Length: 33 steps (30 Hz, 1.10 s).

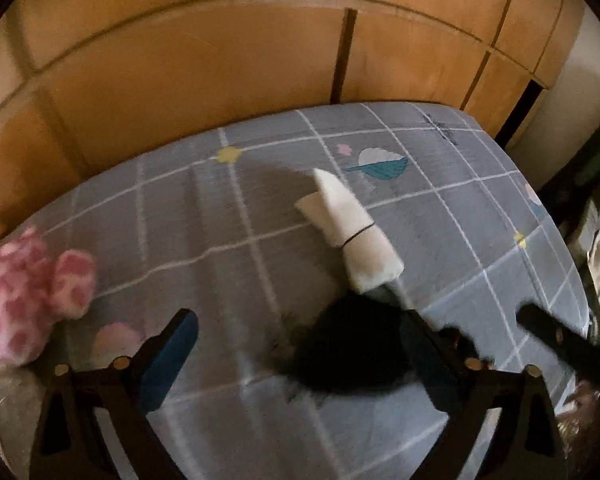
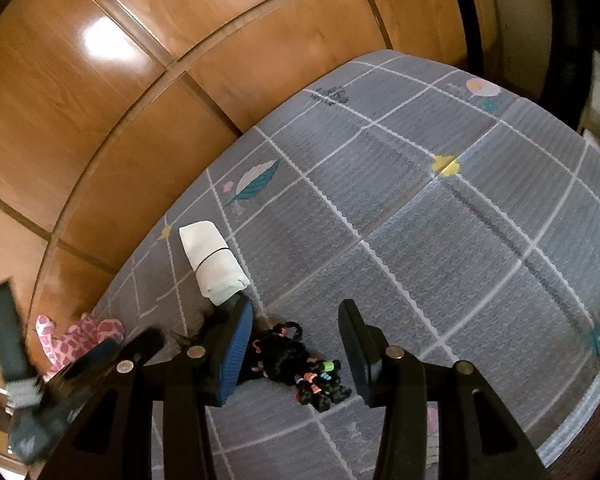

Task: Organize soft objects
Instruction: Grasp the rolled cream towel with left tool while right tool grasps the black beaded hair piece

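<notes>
Between our right gripper (image 2: 296, 344)'s parted, unpressing fingers lies the black plush toy (image 2: 296, 364) — lower centre. The white roll (image 2: 214, 262) sits just above; the pink plush (image 2: 80, 338) lower left. Our left gripper (image 1: 300, 344) gapes — gripping nothing — above the grey bedsheet (image 1: 180, 220).

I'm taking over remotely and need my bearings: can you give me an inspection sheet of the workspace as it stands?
Surface: bed sheet, grey with a white grid and leaf and flower prints.
Job's things: white rolled cloth with a black band around it; black fuzzy item with coloured bands; pink-and-white plush near the sheet's edge.
Clutter: nothing seen on the sheet.
Grippers: left gripper open over the black item's dark blurred shape; right gripper open, jaws either side of the black item, pads not pressing.
Cables: nothing seen.
Surroundings: wooden panelled wall behind the bed.
</notes>
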Motion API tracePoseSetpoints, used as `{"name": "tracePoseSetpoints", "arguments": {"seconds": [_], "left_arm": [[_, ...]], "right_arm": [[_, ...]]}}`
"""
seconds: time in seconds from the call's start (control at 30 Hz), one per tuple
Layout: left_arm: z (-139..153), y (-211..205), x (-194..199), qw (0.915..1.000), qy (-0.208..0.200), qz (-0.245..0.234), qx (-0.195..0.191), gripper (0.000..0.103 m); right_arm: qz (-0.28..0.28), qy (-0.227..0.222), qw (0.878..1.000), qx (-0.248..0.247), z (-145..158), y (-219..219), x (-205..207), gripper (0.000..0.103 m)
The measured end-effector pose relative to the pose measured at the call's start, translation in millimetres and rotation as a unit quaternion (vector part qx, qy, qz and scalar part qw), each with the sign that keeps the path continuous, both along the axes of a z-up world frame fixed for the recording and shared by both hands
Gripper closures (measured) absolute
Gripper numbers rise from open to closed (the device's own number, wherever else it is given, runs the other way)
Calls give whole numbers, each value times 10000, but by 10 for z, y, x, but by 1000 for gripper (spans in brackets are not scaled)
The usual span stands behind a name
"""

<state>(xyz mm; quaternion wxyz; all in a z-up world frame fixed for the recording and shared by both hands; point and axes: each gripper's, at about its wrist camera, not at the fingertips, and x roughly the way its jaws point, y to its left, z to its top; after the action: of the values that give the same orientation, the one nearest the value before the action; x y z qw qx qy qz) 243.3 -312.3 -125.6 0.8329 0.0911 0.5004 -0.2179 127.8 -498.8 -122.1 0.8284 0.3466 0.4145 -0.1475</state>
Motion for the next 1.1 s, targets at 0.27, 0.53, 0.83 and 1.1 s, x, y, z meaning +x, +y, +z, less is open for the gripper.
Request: {"name": "tracePoseSetpoints", "arguments": {"seconds": [0.27, 0.53, 0.83, 1.1], "left_arm": [[-221, -533, 351, 9995, 324, 8, 6, 15], [-472, -887, 636, 9983, 553, 100, 117, 31], [-372, -696, 601, 9967, 518, -223, -590, 69], [-116, 9, 541, 9962, 345, 112, -788, 68]], "right_arm": [[-103, -100, 9997, 180, 15, -34, -30, 58], [-40, -83, 9996, 277, -10, -33, -19, 58], [130, 73, 9998, 113, -67, 10, 51, 58], [844, 326, 9956, -250, -153, 257, 265, 58]]}}
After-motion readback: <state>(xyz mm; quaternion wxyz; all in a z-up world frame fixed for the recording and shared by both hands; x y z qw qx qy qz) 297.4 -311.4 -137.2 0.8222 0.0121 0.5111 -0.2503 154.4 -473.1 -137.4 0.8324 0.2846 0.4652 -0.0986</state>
